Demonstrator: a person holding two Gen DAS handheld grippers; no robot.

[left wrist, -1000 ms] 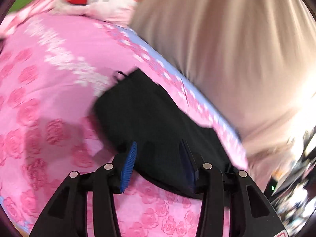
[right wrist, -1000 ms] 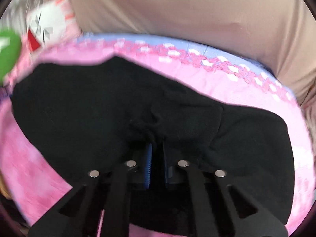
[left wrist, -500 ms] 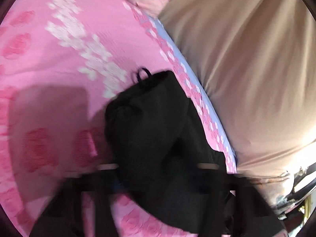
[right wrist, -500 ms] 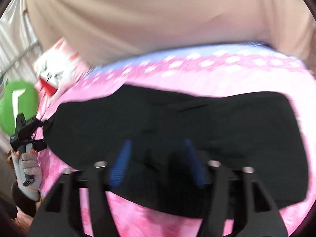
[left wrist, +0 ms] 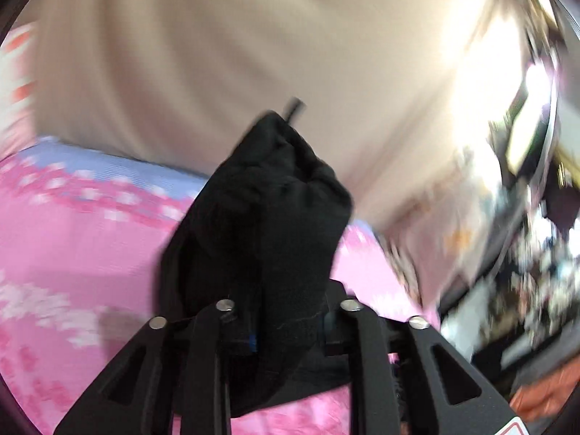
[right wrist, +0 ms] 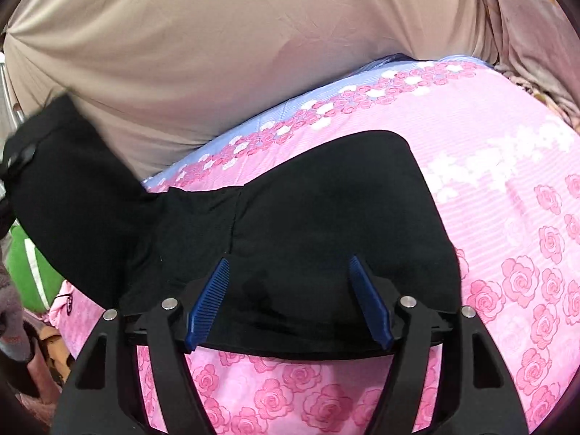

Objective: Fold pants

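Note:
The black pants (right wrist: 326,210) lie on a pink rose-print bed sheet (right wrist: 507,239). My left gripper (left wrist: 286,330) is shut on one end of the pants (left wrist: 261,224) and holds it bunched and lifted above the bed. In the right wrist view that lifted end (right wrist: 69,195) rises at the left. My right gripper (right wrist: 290,301) is open, its blue pads (right wrist: 208,301) spread just above the near edge of the flat part of the pants.
A beige curtain or sheet (right wrist: 235,47) hangs behind the bed. A green object (right wrist: 29,268) sits at the left edge beside the bed. Blurred clutter (left wrist: 525,217) shows at the right in the left wrist view.
My left gripper closed on the pants end and lifted it up off the bed. My right gripper let go of the cloth and opened.

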